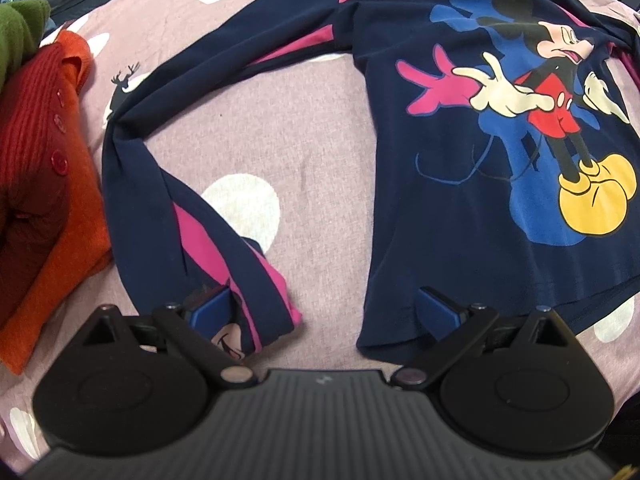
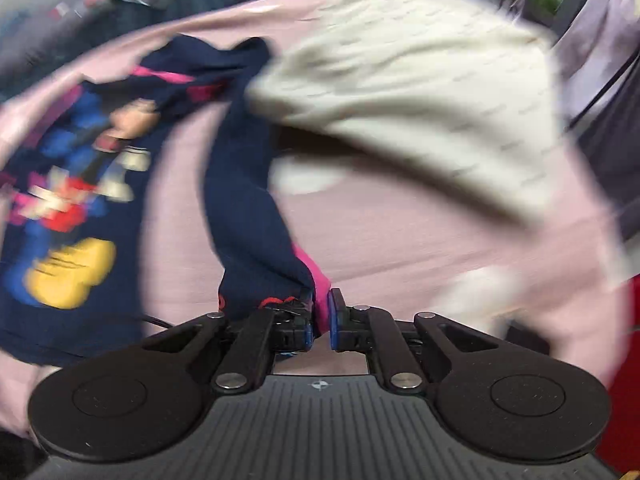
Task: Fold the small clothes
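Note:
A small navy long-sleeved shirt with a cartoon mouse print and pink stripes lies face up on the pink spotted sheet. Its one sleeve curls down to the left. My left gripper is open and empty, one finger over that sleeve's cuff and the other over the shirt's hem corner. In the blurred right wrist view my right gripper is shut on the pink-edged cuff of the other sleeve, which stretches up from the jaws toward the shirt body.
Folded orange-red knitwear and a green garment lie at the left edge. A cream knitted garment lies on the sheet to the right of the held sleeve. Dark clutter surrounds the sheet.

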